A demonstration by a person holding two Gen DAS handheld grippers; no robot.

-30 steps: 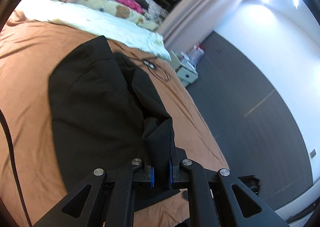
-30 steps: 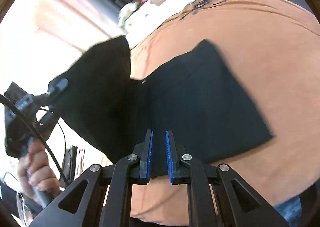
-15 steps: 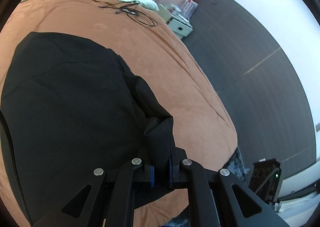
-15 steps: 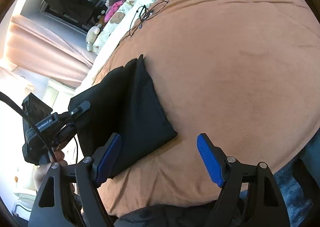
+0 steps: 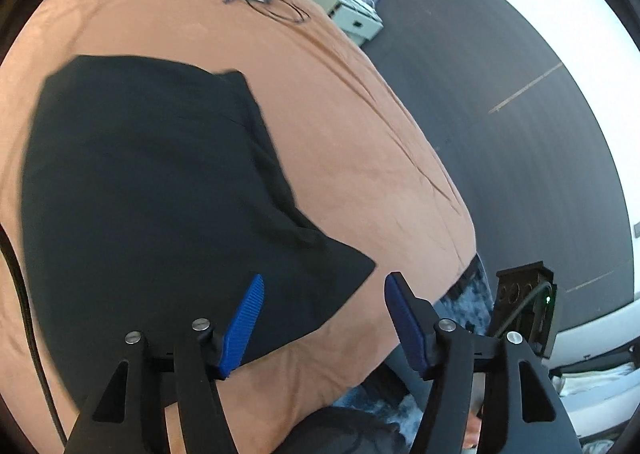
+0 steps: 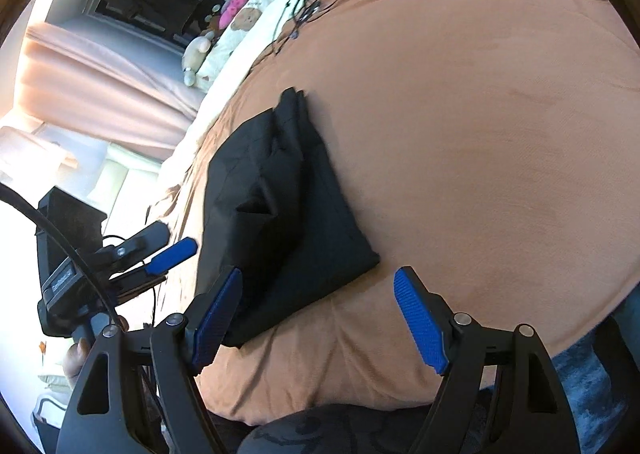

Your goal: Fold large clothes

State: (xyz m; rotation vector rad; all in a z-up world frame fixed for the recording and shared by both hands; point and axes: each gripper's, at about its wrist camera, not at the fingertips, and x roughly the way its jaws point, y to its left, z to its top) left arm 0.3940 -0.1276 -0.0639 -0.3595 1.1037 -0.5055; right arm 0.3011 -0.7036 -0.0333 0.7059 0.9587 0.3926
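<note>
Folded black garment released, both grippers spread above it

Bedding fills both views: a broad rust-orange suede-like bedspread (image 5: 360, 126), with a pale cream quilt (image 6: 256, 30) and soft toys at its far end. On the orange cover lies the large black fabric garment (image 5: 152, 190), folded into a rough rectangular packet that rests flat near the near edge of the bed. In the right wrist view the same garment (image 6: 288, 206) shows a puckered ridge along its top layer, so the fold looks untidy on that side.

Its long axis runs away from the person, from the near edge toward the pillows. A pointed corner of the packet sits directly between and just ahead of the blue pads of the left gripper (image 5: 320, 318), whose jaws are spread wide with nothing between them. The right gripper (image 6: 320, 318) is likewise spread and holds nothing; the near corner of the cloth lies just ahead of its left pad. By this reading the left one is slightly nearer the cloth, since the fabric reaches under its fingers.

A tangled black cable (image 5: 272, 4) lies on the bedspread well beyond the garment. No container is clearly in view, apart from a small white cabinet (image 5: 356, 20) on the floor, its contents too blurred to tell.
</note>
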